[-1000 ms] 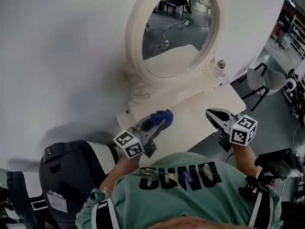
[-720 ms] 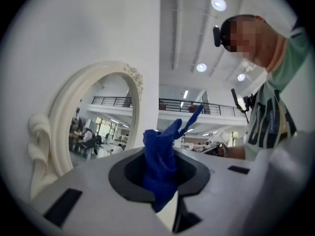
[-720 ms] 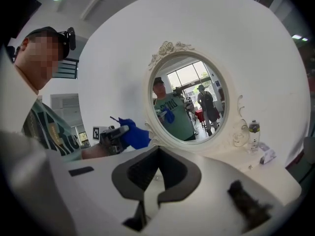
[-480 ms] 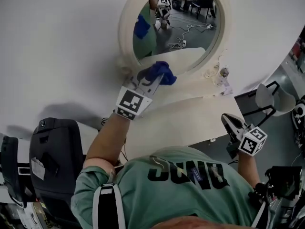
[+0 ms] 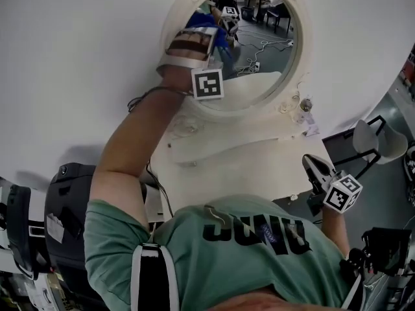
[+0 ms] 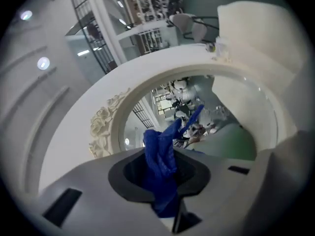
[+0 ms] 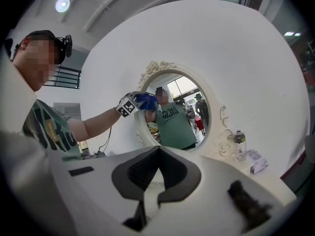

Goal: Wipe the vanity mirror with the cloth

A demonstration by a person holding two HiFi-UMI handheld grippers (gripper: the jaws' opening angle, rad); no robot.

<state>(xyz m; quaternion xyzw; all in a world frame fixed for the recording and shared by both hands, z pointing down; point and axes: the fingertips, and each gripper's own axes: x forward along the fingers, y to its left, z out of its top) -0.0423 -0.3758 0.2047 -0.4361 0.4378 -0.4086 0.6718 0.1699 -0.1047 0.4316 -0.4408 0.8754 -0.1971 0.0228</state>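
Observation:
The oval vanity mirror in its white ornate frame stands on the vanity top against the wall. My left gripper is raised to the glass at its upper left and is shut on a crumpled blue cloth. In the left gripper view the cloth sticks out between the jaws, against the mirror glass. The right gripper view shows the mirror with the cloth on its upper left edge. My right gripper hangs low beside the vanity's right front corner, shut and holding nothing.
A small clear bottle and a small box sit on the white vanity top at the mirror's right foot. A white chair stands to the right, and black equipment stands low at the left.
My left gripper has risen with the cloth from the vanity top, past the mirror's lower frame, to its upper left glass. The right gripper has barely moved in the last half second.

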